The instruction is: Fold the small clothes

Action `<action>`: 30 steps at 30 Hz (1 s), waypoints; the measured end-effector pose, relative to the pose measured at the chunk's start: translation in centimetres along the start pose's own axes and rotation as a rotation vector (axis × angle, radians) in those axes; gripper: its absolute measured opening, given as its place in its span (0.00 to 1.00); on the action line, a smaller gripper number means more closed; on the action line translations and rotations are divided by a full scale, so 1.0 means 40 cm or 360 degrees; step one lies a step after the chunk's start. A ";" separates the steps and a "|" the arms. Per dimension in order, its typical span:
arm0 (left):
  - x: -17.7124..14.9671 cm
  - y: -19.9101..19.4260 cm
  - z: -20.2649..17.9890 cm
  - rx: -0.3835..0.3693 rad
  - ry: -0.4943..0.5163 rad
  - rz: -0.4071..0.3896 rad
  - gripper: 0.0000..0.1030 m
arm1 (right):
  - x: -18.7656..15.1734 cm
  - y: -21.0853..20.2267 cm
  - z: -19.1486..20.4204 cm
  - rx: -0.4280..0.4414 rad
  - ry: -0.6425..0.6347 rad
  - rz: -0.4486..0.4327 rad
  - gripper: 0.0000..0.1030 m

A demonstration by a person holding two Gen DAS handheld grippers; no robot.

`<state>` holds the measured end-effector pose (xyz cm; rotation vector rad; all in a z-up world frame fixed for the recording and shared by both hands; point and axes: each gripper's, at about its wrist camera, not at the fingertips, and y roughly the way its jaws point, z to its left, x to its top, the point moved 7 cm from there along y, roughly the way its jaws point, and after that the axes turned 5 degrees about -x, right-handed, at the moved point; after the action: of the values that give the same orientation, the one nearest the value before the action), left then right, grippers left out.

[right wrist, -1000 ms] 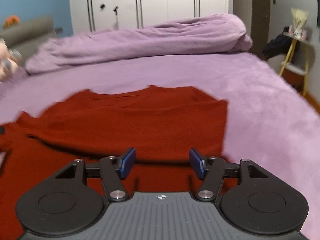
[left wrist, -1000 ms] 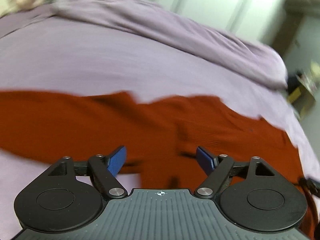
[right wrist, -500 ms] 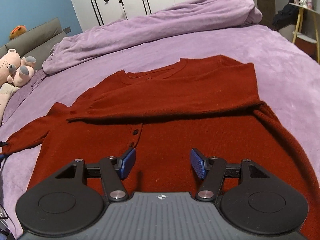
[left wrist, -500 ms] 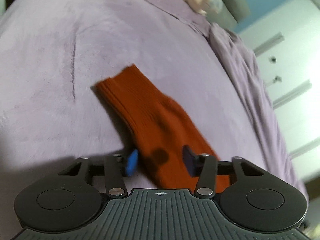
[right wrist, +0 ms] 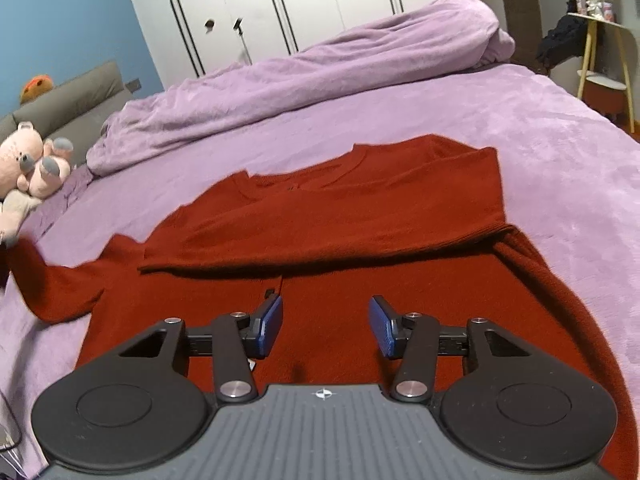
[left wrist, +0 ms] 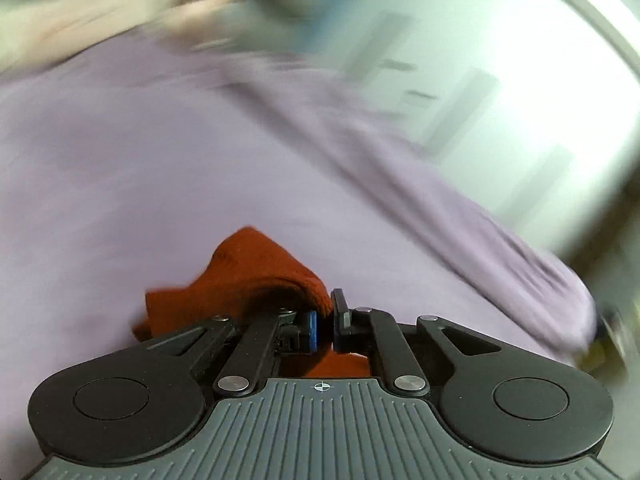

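A rust-red knitted sweater (right wrist: 360, 216) lies flat on the purple bed (right wrist: 560, 140), one sleeve folded across its chest. The other sleeve (right wrist: 60, 284) stretches out to the left. In the blurred left wrist view my left gripper (left wrist: 325, 312) is shut on the end of that sleeve (left wrist: 248, 272), whose cuff bunches up over the left finger and hangs above the bed. My right gripper (right wrist: 326, 320) hovers over the sweater's lower body. Its jaws are closing, still apart, with no fabric pinched between the blue pads.
A rolled purple duvet (right wrist: 300, 80) runs along the far side of the bed. A pink plush toy (right wrist: 28, 164) sits at the left by a grey headboard (right wrist: 68, 96). White wardrobe doors (right wrist: 280, 8) stand behind. A small side table (right wrist: 600, 40) is at the right.
The left gripper has closed on the sleeve end and lifted it while swinging fast, so its view is blurred. The right gripper's jaws have narrowed a little over the sweater.
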<state>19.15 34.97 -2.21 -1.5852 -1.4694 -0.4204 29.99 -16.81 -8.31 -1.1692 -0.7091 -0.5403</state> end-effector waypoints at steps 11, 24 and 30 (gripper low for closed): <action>-0.460 0.146 -0.478 -0.0446 0.0445 0.0612 0.50 | 0.052 0.010 -0.028 0.0126 0.0081 -0.0007 0.47; -0.404 0.149 -0.255 0.0019 0.0296 0.0626 0.55 | 0.131 0.341 0.055 0.0346 0.0382 0.0367 0.52; -0.394 0.147 -0.245 0.0088 0.0317 0.0621 0.55 | 0.174 0.311 0.097 0.0269 0.0134 0.0185 0.05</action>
<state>24.00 18.36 -11.16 -1.6853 -0.9849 -0.2969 42.65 -9.42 -10.12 -1.0175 -0.5986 -0.4209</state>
